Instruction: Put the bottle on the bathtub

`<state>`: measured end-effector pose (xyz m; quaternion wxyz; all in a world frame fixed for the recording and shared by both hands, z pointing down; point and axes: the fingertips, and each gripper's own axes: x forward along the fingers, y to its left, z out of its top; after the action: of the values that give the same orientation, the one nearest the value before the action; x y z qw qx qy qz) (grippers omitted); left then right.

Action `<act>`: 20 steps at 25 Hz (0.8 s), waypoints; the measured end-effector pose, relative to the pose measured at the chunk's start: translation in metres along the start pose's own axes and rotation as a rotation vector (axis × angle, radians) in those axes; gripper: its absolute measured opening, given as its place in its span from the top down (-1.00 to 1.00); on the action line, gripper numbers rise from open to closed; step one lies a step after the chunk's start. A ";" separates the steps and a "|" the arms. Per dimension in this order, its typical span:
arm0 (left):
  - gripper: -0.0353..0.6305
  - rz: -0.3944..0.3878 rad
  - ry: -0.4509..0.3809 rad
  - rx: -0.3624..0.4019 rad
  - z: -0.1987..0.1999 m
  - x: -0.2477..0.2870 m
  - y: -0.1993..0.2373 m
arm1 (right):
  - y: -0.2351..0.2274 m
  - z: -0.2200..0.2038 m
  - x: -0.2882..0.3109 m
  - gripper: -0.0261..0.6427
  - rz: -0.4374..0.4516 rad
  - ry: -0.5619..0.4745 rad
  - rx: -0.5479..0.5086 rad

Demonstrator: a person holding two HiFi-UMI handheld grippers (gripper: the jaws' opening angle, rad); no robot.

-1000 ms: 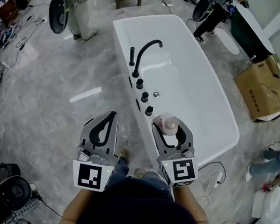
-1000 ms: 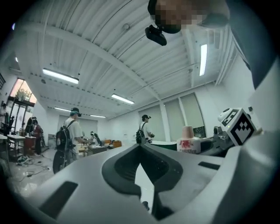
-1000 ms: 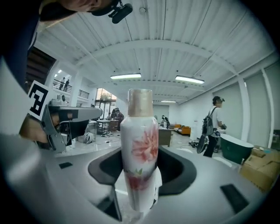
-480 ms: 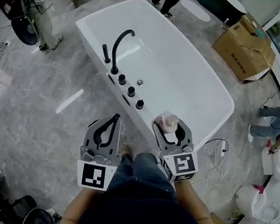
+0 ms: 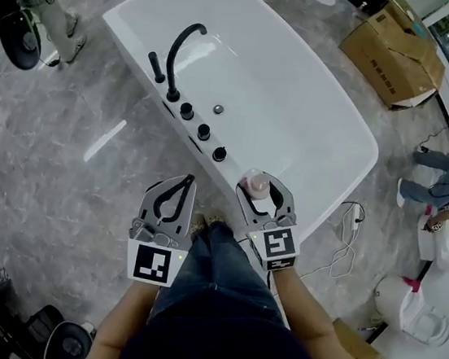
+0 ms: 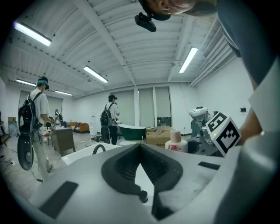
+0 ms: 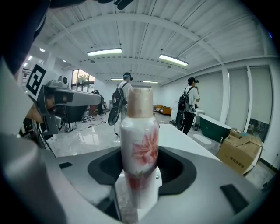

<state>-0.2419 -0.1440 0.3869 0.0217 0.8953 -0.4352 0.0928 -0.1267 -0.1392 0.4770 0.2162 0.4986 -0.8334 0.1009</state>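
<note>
A white bottle [image 5: 254, 186] with a pink flower print and a tan cap stands upright between the jaws of my right gripper [image 5: 260, 179], which is shut on it. In the right gripper view the bottle [image 7: 140, 144] fills the middle, its lower body clamped by the right gripper [image 7: 140, 162]. It hangs over the near rim of the white bathtub [image 5: 133, 39], just right of the last black knob [image 5: 220, 153]. My left gripper [image 5: 188, 181] is level with it over the floor beside the tub. Seen in its own view, the left gripper [image 6: 140, 145] is shut on nothing.
A black curved faucet [image 5: 180, 52] and black knobs line the tub's near rim. A cardboard box [image 5: 393, 49] lies beyond the tub, and a white cable [image 5: 343, 246] on the floor at its near end. People stand at the far left [image 5: 32, 22] and right [image 5: 446, 175].
Both grippers have come down and in toward the tub's near rim. The bottle stays clamped in the right gripper. The head view has swung, so the tub sits higher and further left.
</note>
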 end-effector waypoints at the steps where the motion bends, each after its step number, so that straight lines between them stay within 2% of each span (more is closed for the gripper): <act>1: 0.83 -0.002 0.010 -0.006 -0.007 0.005 0.000 | -0.002 -0.008 0.007 0.21 0.006 0.013 0.000; 8: 0.83 -0.018 0.092 -0.023 -0.046 0.034 0.004 | -0.006 -0.055 0.061 0.21 0.078 0.078 -0.018; 13: 0.83 0.006 0.128 -0.031 -0.066 0.051 0.013 | -0.006 -0.088 0.098 0.21 0.136 0.138 -0.027; 20: 0.83 -0.004 0.201 -0.024 -0.098 0.074 0.010 | -0.015 -0.131 0.135 0.21 0.161 0.229 -0.031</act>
<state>-0.2190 -0.1959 0.4969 0.0761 0.8820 -0.4301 0.1772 -0.1347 -0.2022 0.6544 0.3090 0.4120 -0.8419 0.1612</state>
